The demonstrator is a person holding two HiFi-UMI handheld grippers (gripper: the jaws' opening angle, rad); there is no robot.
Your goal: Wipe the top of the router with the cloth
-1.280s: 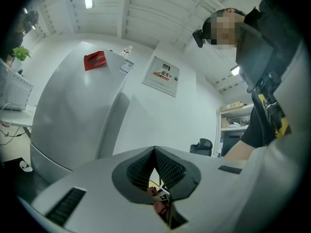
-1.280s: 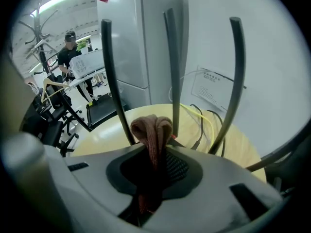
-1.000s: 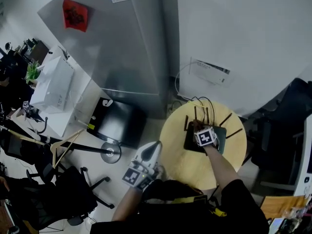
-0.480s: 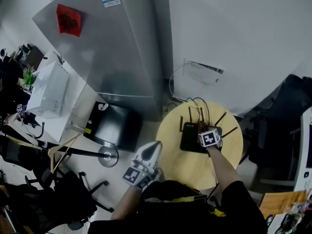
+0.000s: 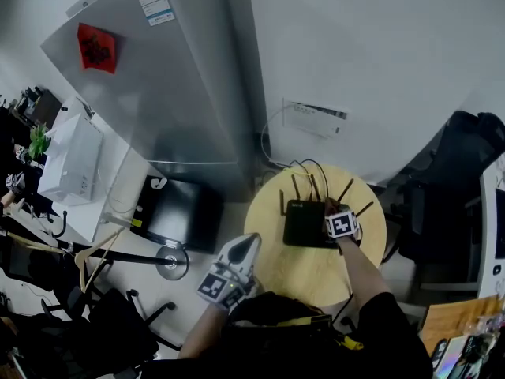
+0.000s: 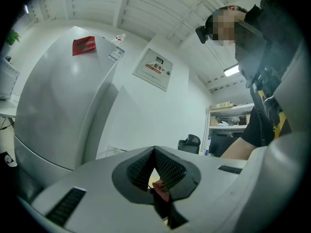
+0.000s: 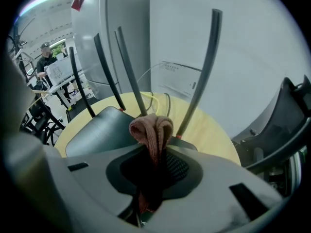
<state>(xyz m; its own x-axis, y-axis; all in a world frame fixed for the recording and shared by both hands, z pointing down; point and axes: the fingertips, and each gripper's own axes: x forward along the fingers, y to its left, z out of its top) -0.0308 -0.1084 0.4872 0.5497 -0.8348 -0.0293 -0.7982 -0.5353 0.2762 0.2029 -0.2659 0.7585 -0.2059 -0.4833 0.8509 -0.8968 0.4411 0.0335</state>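
Right gripper view: pink cloth (image 7: 151, 127) is clamped by right gripper (image 7: 153, 153) at router (image 7: 95, 130) right edge; left gripper (image 6: 155, 168) jaws seemingly closed together.

Found the router (image 5: 302, 223), a flat black slab with a smooth matte top, lying level just ahead of and below the right gripper (image 7: 154, 161) and stretching off to that gripper's left. Counted 4 thin dark antennas (image 7: 130, 72) standing up along its far edge, leaning slightly apart. Saw the cloth (image 7: 151, 127), pinkish-brown and knitted-looking, folded into a thick loop and pinched between that gripper's jaws, with the rounded fold poking out past the jaw tips. Could not tell whether the fold touched the router's top, near its right end.
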